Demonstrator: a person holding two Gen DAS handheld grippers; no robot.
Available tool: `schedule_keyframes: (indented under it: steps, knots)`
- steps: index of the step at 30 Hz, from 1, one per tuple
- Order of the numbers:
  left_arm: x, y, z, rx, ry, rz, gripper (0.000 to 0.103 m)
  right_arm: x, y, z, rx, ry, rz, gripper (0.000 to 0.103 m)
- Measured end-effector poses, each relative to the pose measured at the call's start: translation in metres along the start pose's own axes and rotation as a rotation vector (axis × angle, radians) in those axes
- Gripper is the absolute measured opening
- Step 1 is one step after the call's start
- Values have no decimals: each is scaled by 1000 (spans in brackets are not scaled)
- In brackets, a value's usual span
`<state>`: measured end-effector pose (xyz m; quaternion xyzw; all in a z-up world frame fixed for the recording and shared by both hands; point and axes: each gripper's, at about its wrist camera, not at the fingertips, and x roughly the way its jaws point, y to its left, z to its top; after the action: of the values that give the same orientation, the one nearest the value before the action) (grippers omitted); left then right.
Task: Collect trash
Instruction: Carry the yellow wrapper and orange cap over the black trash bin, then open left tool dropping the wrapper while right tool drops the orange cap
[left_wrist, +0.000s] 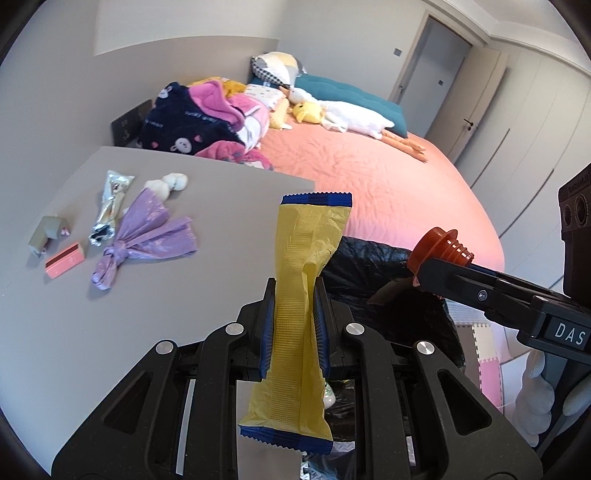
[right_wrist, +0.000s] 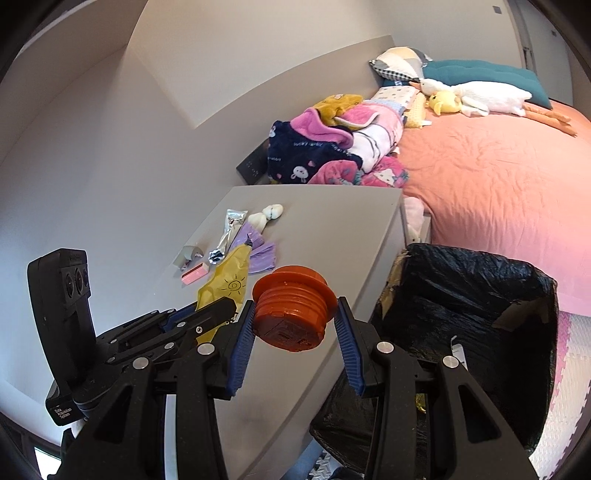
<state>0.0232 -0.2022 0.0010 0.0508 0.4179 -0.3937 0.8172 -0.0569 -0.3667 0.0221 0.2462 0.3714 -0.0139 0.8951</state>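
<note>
My left gripper (left_wrist: 293, 293) is shut on a yellow snack wrapper (left_wrist: 299, 251) with blue ends, held upright above the grey table's (left_wrist: 110, 332) edge. My right gripper (right_wrist: 295, 312) is shut on an orange threaded cap (right_wrist: 290, 314), to the right of the left one. Below and right of the cap stands a box bin lined with a black bag (right_wrist: 480, 295). On the table lie a silver wrapper (left_wrist: 112, 206), a knotted purple bag (left_wrist: 147, 229), a white tissue wad (left_wrist: 170, 182), a pink box (left_wrist: 64, 260) and a small grey carton (left_wrist: 48, 230).
A bed with an orange cover (left_wrist: 388, 177) runs behind the table and bin. A pile of clothes (left_wrist: 199, 122), plush toys (left_wrist: 347, 114) and pillows lie on it. Foam floor mats (left_wrist: 487, 354) show beside the bin. A grey door (left_wrist: 432, 70) stands at the far right.
</note>
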Motion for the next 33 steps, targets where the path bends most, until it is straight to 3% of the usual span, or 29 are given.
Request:
schedule_keyframes:
  steps: [21,22,23,24,25,26,33]
  knots:
    - [38,-90,11,169,73,-166,20,-71,-80,-10,162,-133,-122,45]
    - [39,-93,11,181,74,-173,32,-74,-82,-10,172,-146,-129,46]
    - [39,-96,10,187,70,-172,71,-78,-85,-10,182,-159,-145,62]
    - [39,-99,9,193,66,-169,91,-84,-87,-11,196,-186,-184,69]
    - [36,-103,8,207,38,-161,97,-89,-87,-12,204,-208,-211,84]
    - [34,-105,7,222,22,-158,97,-94,-88,-12,211,-236,-233,87]
    - [37,-105,11,224,26,-165,97,-99,-89,-7,208,-268,-255,89]
